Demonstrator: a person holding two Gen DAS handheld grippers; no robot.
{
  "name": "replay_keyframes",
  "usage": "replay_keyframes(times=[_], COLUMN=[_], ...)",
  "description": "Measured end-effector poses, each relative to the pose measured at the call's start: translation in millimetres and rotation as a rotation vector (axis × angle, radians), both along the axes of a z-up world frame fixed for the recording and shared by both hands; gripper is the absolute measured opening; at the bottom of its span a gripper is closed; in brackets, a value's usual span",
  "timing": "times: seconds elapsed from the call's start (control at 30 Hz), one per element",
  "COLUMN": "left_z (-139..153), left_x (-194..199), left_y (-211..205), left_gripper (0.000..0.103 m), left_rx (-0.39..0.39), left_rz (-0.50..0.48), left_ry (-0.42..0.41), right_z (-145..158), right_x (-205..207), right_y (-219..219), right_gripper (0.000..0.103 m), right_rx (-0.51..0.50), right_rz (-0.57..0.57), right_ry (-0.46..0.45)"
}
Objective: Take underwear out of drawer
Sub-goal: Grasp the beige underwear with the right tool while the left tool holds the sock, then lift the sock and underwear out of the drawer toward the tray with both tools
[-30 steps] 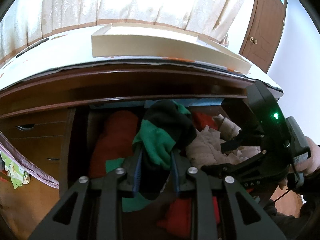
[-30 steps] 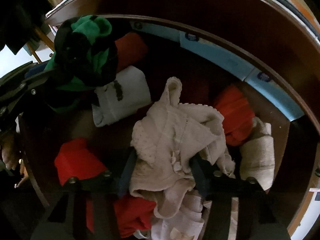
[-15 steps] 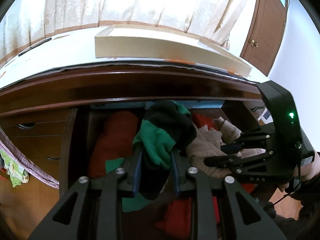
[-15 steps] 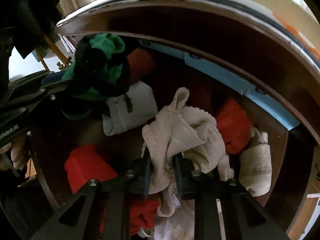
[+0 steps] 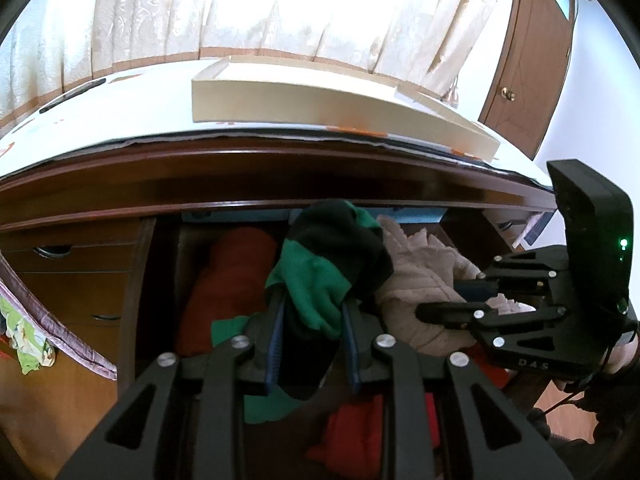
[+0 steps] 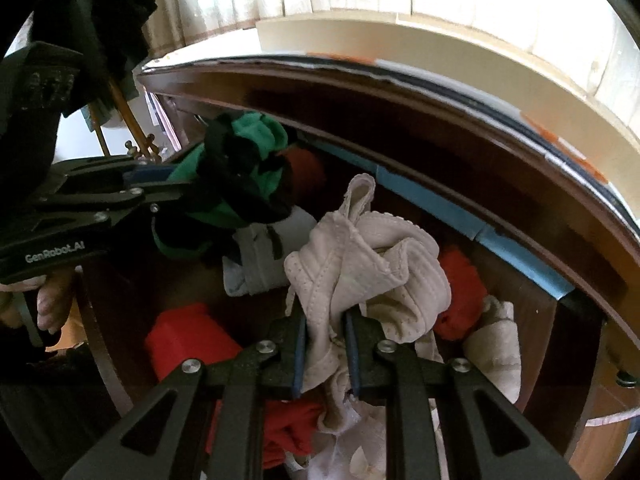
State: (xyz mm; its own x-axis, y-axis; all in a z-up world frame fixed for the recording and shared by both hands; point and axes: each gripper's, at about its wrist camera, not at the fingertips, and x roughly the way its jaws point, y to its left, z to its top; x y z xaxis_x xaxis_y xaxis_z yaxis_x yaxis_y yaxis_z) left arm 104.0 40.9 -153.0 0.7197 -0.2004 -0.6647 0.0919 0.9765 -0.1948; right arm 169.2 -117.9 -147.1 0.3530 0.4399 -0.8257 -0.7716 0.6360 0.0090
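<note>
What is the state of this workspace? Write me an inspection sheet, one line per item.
Surface: dark wooden dresser top with a shallow cream box on it; the drawer below stands open.
Job's things: green and black underwear and a beige underwear piece, both raised above the pile.
Clutter: red garments, a white folded piece and a pale roll lie in the drawer.
Grippers: left hand-held gripper is shut on the green and black underwear; right hand-held gripper has just closed on the beige underwear piece.
Cables: a thin dark cord by the right hand.
Surroundings: cream curtain, brown door.
</note>
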Motion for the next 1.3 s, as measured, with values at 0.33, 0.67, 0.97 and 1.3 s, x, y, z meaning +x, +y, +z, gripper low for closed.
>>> replay_keyframes(times=[0.33, 0.67, 0.97, 1.3], left_z=[2.5, 4.4, 5.6, 10.5], left_x=[-6.3, -11.9, -15.8, -22.6], left_y=[-0.1, -3.8, -4.8, -4.7], left_gripper=[0.024, 0.024, 0.024, 0.024], left_rx=[0.003, -0.008, -0.020, -0.037], left_rz=[0.019, 0.015, 0.030, 0.044], left_ry=[-0.037, -0.075, -0.107, -0.161], right_z=[10.0, 19.1, 25.8, 32.7], right_x=[-7.1, -17.6, -23.9, -35.6], right_y=[-4.3, -8.7, -14.4, -17.4], right_gripper=[0.018, 0.018, 0.018, 0.018], right_rx=[0.049, 0.113, 0.153, 0.189], right_rz=[-0.002, 0.005, 0.005, 0.013], right_ry=[-0.065, -0.145, -0.204, -0.289])
